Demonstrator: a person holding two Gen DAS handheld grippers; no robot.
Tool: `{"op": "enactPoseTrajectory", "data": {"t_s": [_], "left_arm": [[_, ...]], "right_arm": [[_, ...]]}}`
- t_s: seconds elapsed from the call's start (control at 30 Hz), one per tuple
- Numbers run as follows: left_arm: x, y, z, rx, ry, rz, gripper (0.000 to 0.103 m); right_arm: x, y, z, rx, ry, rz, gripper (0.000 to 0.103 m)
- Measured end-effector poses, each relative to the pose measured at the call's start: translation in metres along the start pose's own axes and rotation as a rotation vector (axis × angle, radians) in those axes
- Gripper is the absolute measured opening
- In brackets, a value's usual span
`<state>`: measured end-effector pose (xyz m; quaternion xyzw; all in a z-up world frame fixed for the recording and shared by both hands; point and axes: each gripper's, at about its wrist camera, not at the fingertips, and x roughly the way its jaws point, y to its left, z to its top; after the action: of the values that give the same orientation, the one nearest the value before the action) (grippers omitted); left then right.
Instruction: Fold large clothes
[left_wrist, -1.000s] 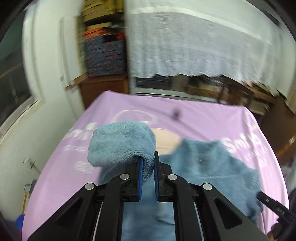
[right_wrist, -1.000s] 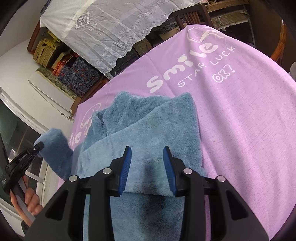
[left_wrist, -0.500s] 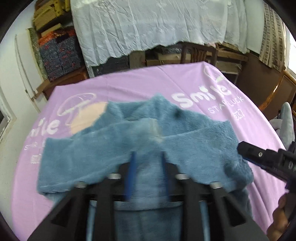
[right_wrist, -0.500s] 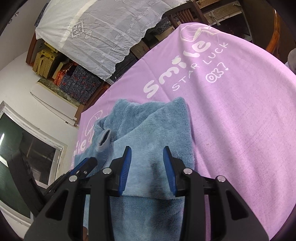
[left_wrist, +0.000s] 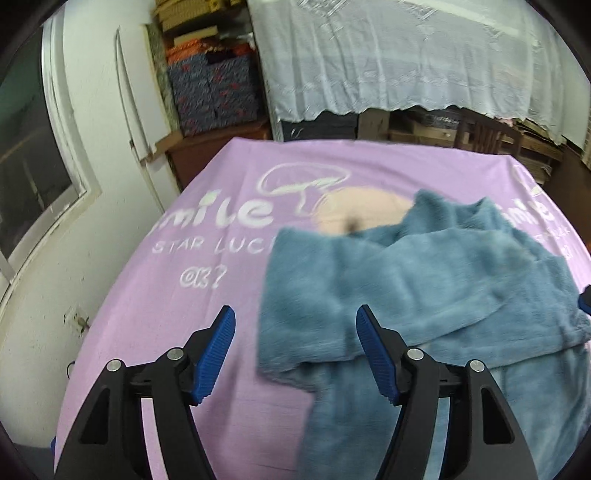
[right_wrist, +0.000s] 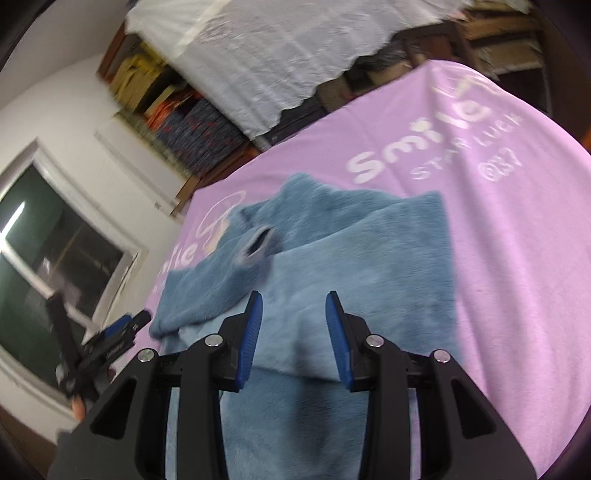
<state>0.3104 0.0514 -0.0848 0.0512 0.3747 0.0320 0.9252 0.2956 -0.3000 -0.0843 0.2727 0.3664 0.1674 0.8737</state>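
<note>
We are looking at the blue fleece garment (left_wrist: 424, 295) lying folded on the purple cloth (left_wrist: 184, 295), filling the centre and right of the left wrist view. Our left gripper (left_wrist: 293, 354) has just been opening its jaws; they are standing wide, gripping nothing. Our right gripper (right_wrist: 293, 332) is hovering half open over the fleece, holding nothing.

Lilac printed tablecloth (left_wrist: 207, 280), white lace cloth (left_wrist: 388, 62), patterned boxes (left_wrist: 214, 92), window (right_wrist: 40, 258)

Fuzzy blue garment (left_wrist: 424, 291) lies partly folded, sleeve across its body.
</note>
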Motion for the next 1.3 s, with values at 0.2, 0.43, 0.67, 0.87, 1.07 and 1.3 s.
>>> {"op": "enactPoseTrajectory", "data": {"t_s": [0.2,0.43,0.67,0.87,1.07,1.3], "left_arm": [[0.02,0.018,-0.008,-0.002,0.016,-0.032,0.068],[0.017,0.018,-0.016,0.008,0.005,-0.1,0.074],[0.021,0.008,-0.019,0.054,0.037,-0.115,0.077],[0.018,0.0,-0.024,0.103,0.017,-0.084,0.086],[0.031,-0.008,-0.03,0.143,0.06,-0.015,0.09],[0.044,0.006,-0.03,0.089,0.122,-0.047,0.091]], "right_arm": [[0.031,0.019,0.005,0.009,0.092,-0.034,0.036],[0.079,0.04,0.027,0.036,0.148,-0.108,0.054],[0.116,0.054,0.029,0.041,0.164,-0.174,0.008],[0.06,0.101,0.036,-0.106,0.005,-0.12,0.008],[0.02,0.077,0.026,-0.118,-0.057,-0.199,0.008],[0.042,-0.016,-0.004,0.088,0.045,-0.219,0.007]]}}
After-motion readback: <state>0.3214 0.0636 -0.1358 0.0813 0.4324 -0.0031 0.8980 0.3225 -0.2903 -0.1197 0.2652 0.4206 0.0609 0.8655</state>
